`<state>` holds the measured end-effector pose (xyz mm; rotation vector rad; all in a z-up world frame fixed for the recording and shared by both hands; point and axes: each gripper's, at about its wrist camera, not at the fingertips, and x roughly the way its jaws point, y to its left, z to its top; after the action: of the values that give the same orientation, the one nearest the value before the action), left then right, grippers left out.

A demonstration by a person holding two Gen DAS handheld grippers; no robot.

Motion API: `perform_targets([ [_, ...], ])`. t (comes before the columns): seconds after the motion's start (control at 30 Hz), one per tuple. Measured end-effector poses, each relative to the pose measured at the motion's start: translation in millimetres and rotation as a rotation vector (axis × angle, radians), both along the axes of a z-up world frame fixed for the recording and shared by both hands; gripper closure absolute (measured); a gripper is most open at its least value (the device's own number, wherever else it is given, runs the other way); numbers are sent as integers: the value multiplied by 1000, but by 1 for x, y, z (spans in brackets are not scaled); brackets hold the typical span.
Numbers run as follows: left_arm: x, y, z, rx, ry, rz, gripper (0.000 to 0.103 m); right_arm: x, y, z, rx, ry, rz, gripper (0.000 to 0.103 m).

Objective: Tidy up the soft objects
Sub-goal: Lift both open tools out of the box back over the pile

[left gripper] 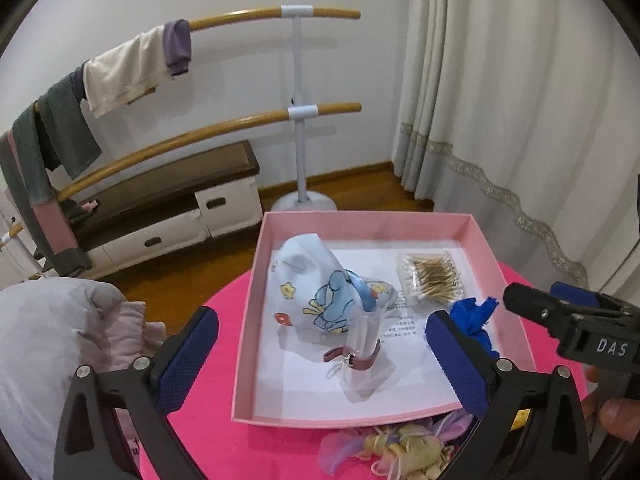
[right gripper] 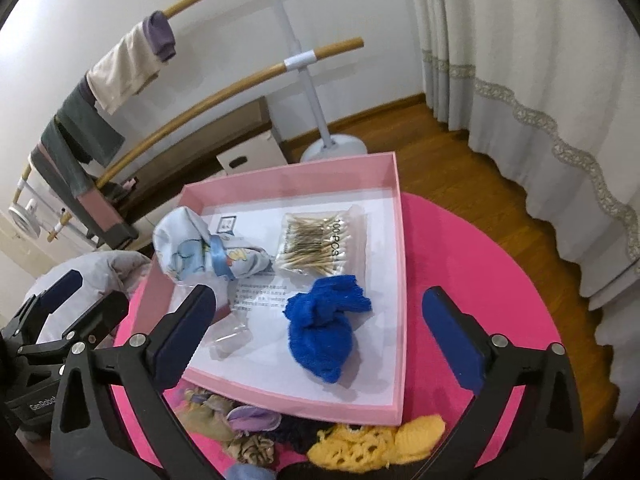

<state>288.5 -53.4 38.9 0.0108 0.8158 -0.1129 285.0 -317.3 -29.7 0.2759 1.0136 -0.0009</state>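
Holding both tongs over the round pink table (right gripper: pixel 460 248), you have the pink box (right gripper: pixel 400 280) in front of them. Your right gripper (right gripper: pixel 320 322) stands wide and grips nothing; the blue knitted cloth (right gripper: pixel 326 328) lies on the white paper floor of the box, between its two fingers and slightly beyond the tips, apart from both pads. Your left gripper (left gripper: pixel 322 354) is also spread wide and empty. Between its fingers lies a clear plastic pouch (left gripper: pixel 362 356) with a brown strap around it, and just beyond that the light blue cartoon-print cloth (left gripper: pixel 316 292) tied with a blue ribbon, at the far left of the box. The pack of cotton swabs (right gripper: pixel 316 246) sits at the far right of the box, near the blue knitted cloth but apart from it.

Outside the box, against its near wall, you have a heap of soft things on the table: a yellow knitted piece (right gripper: pixel 376 446) on the right and pale gauzy bags (right gripper: pixel 224 416) on the left. In the left wrist view the right gripper enters from the right edge, its tip just beside the blue knitted cloth.
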Motion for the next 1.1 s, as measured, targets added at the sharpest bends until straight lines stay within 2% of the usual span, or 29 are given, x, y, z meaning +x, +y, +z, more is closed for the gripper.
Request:
perform_targets([
  [0.47, -99, 31, 40, -40, -118, 47, 0, -77, 11, 68, -19, -171, 3, 0],
  [1.1, -230, 39, 55, -42, -200, 69, 0, -190, 34, 112, -86, -332, -9, 0],
])
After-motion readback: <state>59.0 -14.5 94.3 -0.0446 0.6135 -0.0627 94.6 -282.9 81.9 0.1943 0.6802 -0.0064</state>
